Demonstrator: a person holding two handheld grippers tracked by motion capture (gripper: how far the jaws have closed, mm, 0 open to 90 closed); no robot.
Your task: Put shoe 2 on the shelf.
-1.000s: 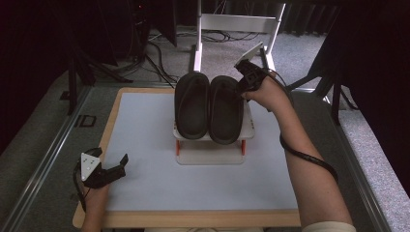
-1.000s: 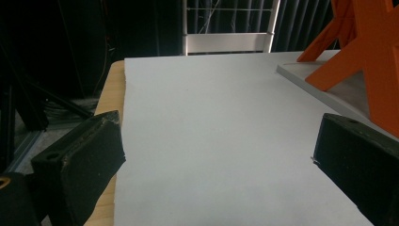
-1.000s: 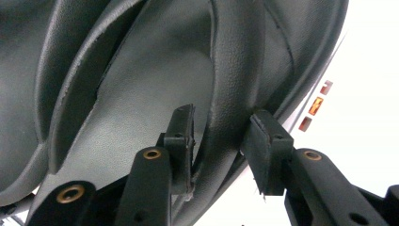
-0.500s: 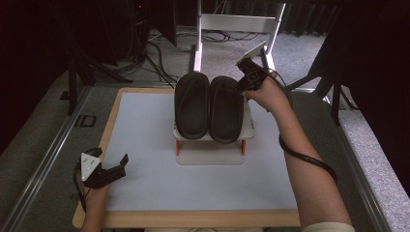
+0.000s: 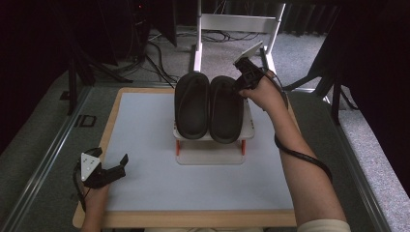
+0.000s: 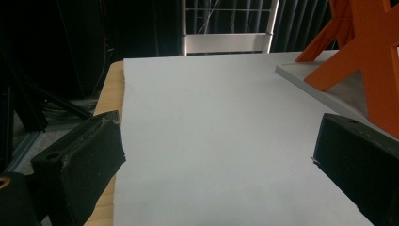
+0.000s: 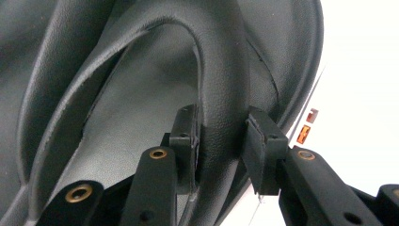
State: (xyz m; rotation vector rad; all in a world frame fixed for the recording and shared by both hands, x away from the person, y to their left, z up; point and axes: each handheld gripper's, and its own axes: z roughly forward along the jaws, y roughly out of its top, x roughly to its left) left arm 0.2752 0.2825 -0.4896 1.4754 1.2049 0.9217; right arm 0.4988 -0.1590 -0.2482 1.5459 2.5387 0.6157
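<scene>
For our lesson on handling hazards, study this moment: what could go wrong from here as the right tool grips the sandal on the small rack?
1. The right tool pinches only the strap of the right black rubber sandal; the soft strap might stretch or slip free when lifted.
2. The left black rubber sandal lies right alongside, so pulling one could drag the other.
3. The small white rack with orange legs looks light and could shift; the left tool rests open, far away.
</scene>
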